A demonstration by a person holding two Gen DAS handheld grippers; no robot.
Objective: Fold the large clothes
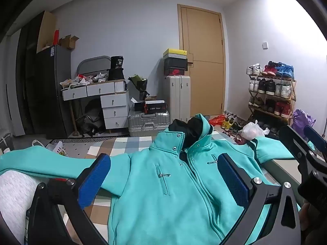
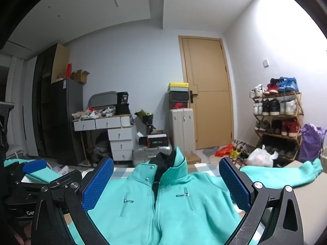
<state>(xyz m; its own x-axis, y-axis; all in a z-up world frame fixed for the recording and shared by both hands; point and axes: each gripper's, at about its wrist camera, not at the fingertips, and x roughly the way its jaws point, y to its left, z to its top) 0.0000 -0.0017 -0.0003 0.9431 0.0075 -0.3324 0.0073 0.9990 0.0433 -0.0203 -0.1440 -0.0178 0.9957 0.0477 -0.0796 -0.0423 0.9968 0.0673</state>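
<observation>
Both of my grippers stand with their jaws wide apart and nothing between the blue pads. My left gripper [image 1: 163, 180] tips a little downward over the chest of the teal jacket [image 1: 163, 194]; my right gripper [image 2: 165, 185] looks out level across the same chest, just beside the left one, whose black frame shows at the edge of its view.

Taking the jacket's zip [image 1: 196, 175] as my mark: the jacket lies front up and closed, spread flat on the checked cloth [image 1: 114, 149] beneath it. Its collar, with the dark lining showing, stands at the far end of the zip. One sleeve runs out to the left of the zip, the other to the right — both stretched away from the body.

I judge it is laid out this way so the sleeves can be folded in across the zip first; no fold is made yet. My hands hold the tools low over the near part of the jacket, side by side — ready, I think, to go out to a sleeve each.
</observation>
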